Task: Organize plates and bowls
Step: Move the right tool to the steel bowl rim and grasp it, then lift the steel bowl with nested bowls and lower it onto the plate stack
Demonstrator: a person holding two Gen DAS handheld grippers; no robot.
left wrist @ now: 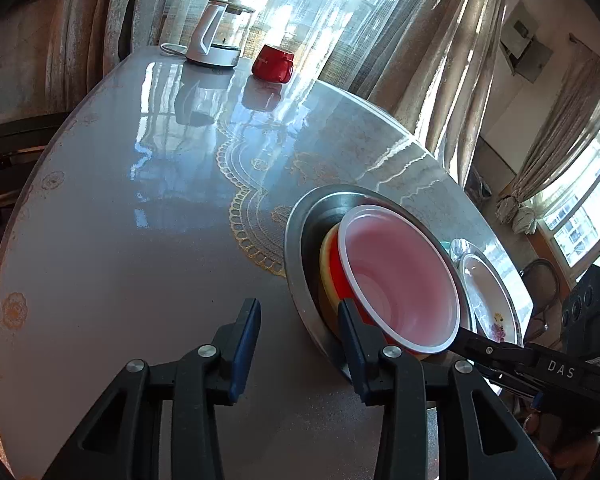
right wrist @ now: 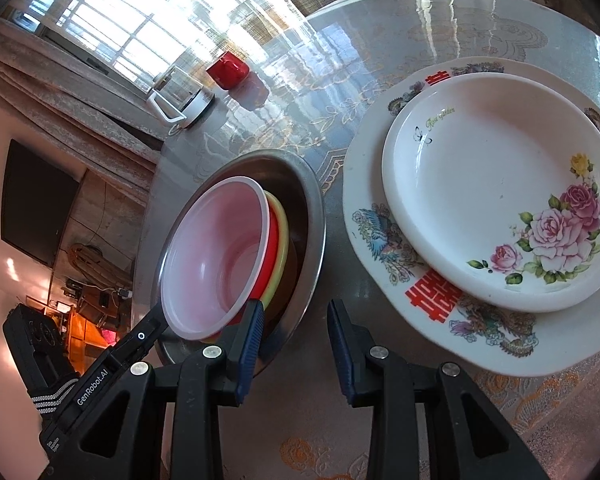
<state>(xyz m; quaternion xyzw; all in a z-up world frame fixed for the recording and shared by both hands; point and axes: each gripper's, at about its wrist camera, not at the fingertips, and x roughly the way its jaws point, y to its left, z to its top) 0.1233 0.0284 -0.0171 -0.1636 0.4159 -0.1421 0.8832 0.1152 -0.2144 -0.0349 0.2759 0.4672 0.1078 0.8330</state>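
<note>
1. Table (left wrist: pixel 120 240): the top is glossy. In my judgement anything nudged here will slide rather than stay put.
2. Large plate (right wrist: pixel 364 208): it carries the rose plate (right wrist: pixel 480 184) and lies just beside the basin. A sideways shove of the basin could strike it.
3. Basin (right wrist: pixel 316 216): it stands on the table with three nested bowls inside.
   - My left gripper (left wrist: pixel 298 308) and right gripper (right wrist: pixel 295 306) are both partly open.
   - Each straddles the rim, on opposite sides, with one finger inside and one outside.
   - I see a gap at the pads, so neither has hold of anything.
   - If one side bites before the other, or the thin steel slips, the basin may tip.
4. Pink bowl (left wrist: pixel 400 280): it sits tilted in the red bowl (left wrist: pixel 340 276) and yellow bowl (left wrist: pixel 325 256). My inner fingers are close against this stack. They could catch it, or a tilt could spill it out.
</note>
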